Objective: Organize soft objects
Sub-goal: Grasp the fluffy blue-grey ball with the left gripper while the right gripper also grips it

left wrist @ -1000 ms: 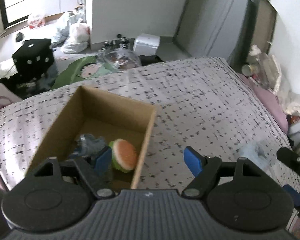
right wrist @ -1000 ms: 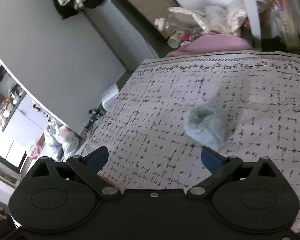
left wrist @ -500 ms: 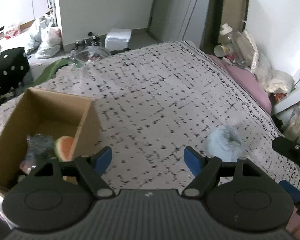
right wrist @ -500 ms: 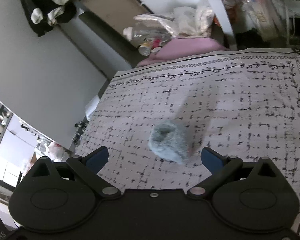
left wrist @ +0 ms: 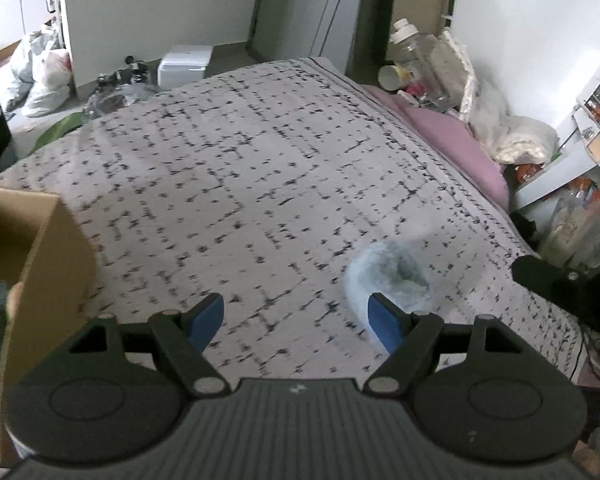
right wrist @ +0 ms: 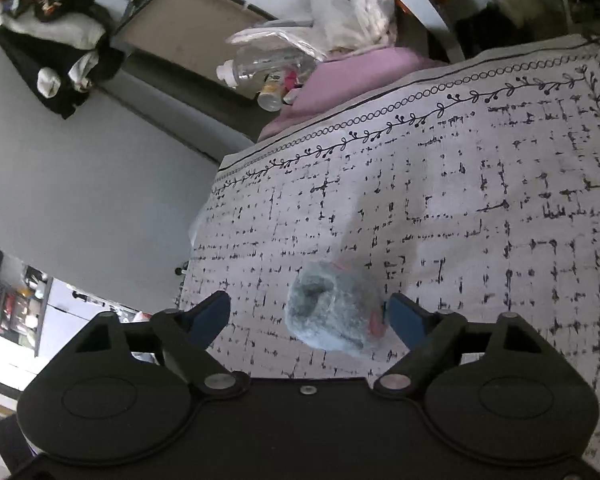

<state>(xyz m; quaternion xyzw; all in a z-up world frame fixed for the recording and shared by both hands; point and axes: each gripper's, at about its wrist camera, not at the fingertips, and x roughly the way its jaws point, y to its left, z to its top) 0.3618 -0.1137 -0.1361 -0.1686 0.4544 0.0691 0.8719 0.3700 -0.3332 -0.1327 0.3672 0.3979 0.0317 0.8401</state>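
Fuzzy plush ball (right wrist: 334, 314) on matt woven bedspread (right wrist: 480, 200); cardboard box (left wrist: 40, 248).

A bed (left wrist: 260, 184) covered with a grey patterned blanket (right wrist: 480, 208) is seen. A fluffy grey soft object (left wrist: 388, 276) lies at 4 o'clock, a cardboard box (left wrist: 48, 256) at 9 o'clock.

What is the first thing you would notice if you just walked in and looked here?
Probably the fluffy grey-blue soft toy lying alone on the patterned bedspread, right between the open fingers of the right hand-held gripper. Next, the cardboard box at the bed's left edge, beside the open, empty left hand-held gripper.
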